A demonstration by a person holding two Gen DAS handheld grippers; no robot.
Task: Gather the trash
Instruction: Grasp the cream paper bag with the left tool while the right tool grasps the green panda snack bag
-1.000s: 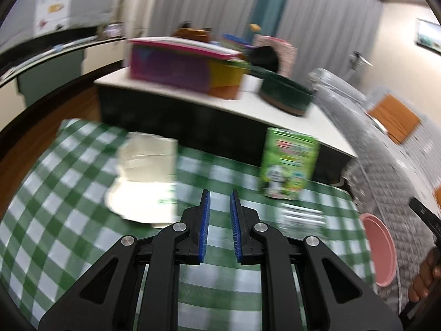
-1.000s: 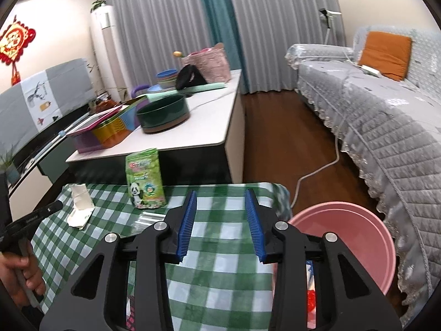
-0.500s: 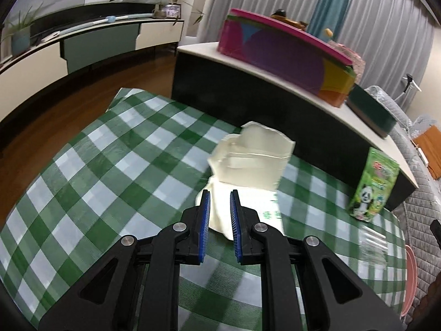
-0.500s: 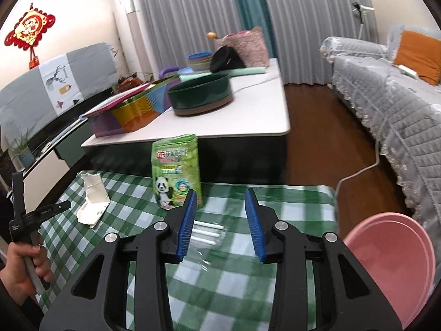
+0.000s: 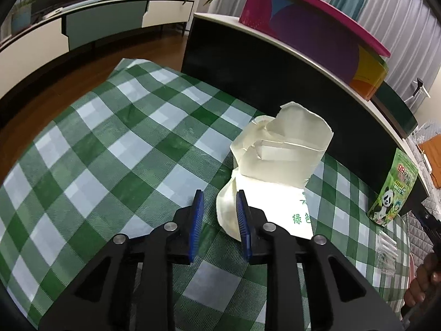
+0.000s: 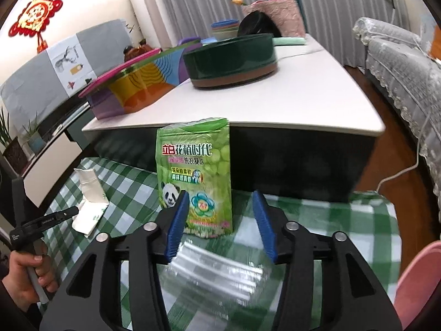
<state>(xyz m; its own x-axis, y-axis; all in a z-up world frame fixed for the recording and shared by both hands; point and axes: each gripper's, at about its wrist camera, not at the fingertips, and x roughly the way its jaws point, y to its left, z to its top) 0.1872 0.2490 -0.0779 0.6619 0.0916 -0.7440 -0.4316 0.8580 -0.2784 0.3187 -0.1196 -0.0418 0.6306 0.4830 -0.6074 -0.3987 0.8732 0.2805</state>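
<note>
Trash lies on my green-checked bench (image 5: 115,143): a cream paper bag (image 5: 278,165) just ahead of my left gripper (image 5: 217,215), jaws just opening with its edge between them, unclamped. My right gripper (image 6: 220,220), jaws also opening, hovers over clear plastic wrap (image 6: 217,273) before a green pouch (image 6: 195,173).

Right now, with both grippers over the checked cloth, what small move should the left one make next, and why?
Probably ease the left gripper forward and a bit right, so the paper bag's near edge sits between the pads. Its jaws have just been opening, nothing is between them, and the bag's edge lies just ahead, beside the right pad.
</note>
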